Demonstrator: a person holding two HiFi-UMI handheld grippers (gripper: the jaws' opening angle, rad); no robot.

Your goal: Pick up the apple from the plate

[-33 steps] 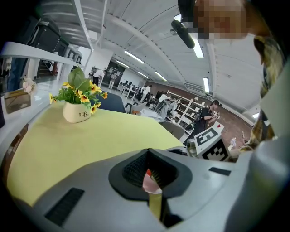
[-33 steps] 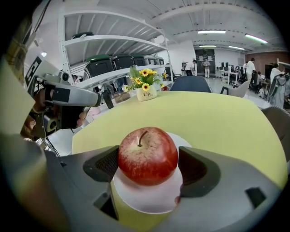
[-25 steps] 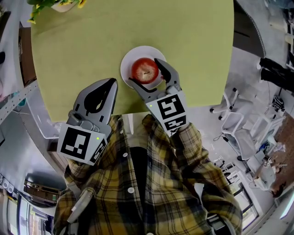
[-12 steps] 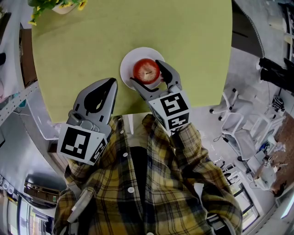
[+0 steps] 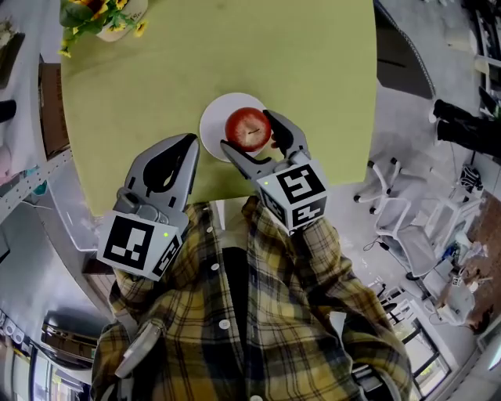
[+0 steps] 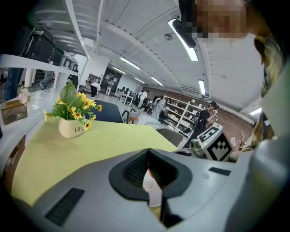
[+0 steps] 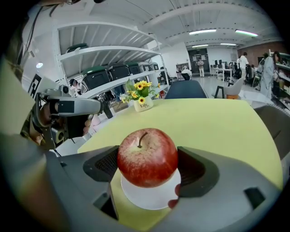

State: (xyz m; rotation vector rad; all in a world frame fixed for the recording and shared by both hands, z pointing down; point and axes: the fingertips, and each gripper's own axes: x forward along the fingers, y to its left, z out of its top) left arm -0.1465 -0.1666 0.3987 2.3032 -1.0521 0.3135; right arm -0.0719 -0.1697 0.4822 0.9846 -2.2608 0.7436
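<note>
Now the right gripper (image 5: 247, 131), clenching the apple (image 7: 147, 156), is lifting it clear of the plate (image 7: 152, 198); the left gripper (image 5: 186, 146) is resting closed and empty nearby.

In the head view the apple (image 5: 248, 128) covers the middle of the plate (image 5: 211, 125), and the fingers (image 5: 238, 159) of the right gripper (image 5: 247, 131) hide the plate's rim toward the near edge of the tabletop (image 5: 313, 70). The flower pot (image 5: 117, 9) at the far left corner is cut off by the top edge. In the left gripper view the fingers (image 6: 81, 190) of the left gripper (image 6: 148, 156) block the tabletop's near edge, and the distant people (image 6: 143, 96) are too small to tell apart.
</note>
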